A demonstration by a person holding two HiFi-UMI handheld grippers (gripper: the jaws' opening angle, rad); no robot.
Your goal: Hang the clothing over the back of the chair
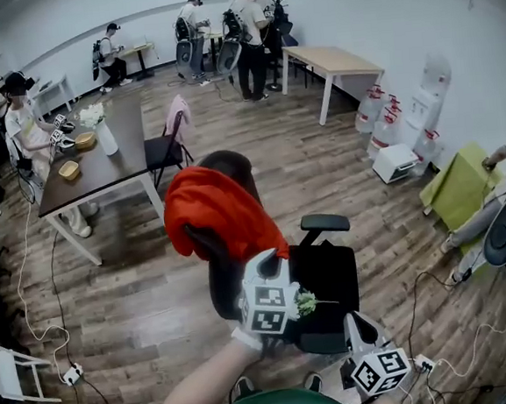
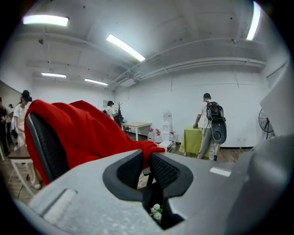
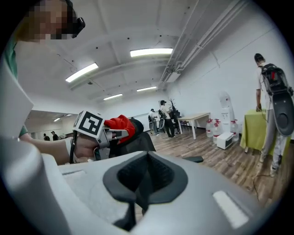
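Observation:
A red garment [image 1: 214, 209] lies draped over the top of the black office chair's back [image 1: 223, 283]. One edge hangs toward the seat [image 1: 334, 273]. My left gripper [image 1: 272, 257] reaches up from below the back, its jaws nearly together on that hanging red edge [image 2: 149, 147]. In the left gripper view the garment [image 2: 82, 131] covers the mesh back [image 2: 43, 149] at left. My right gripper [image 1: 356, 321] is low at the right of the seat, shut and holding nothing. The right gripper view shows its closed jaws [image 3: 146, 160] and the left gripper [image 3: 123, 133] at the garment [image 3: 118, 125].
A small white flower sprig [image 1: 306, 302] lies by the seat. A dark table [image 1: 122, 168] with a vase and a chair with a pink garment [image 1: 174, 124] stand behind. A light table [image 1: 333, 58], water bottles [image 1: 382, 115] and a green-covered stand [image 1: 454, 183] are at right. People stand around, and cables cross the floor.

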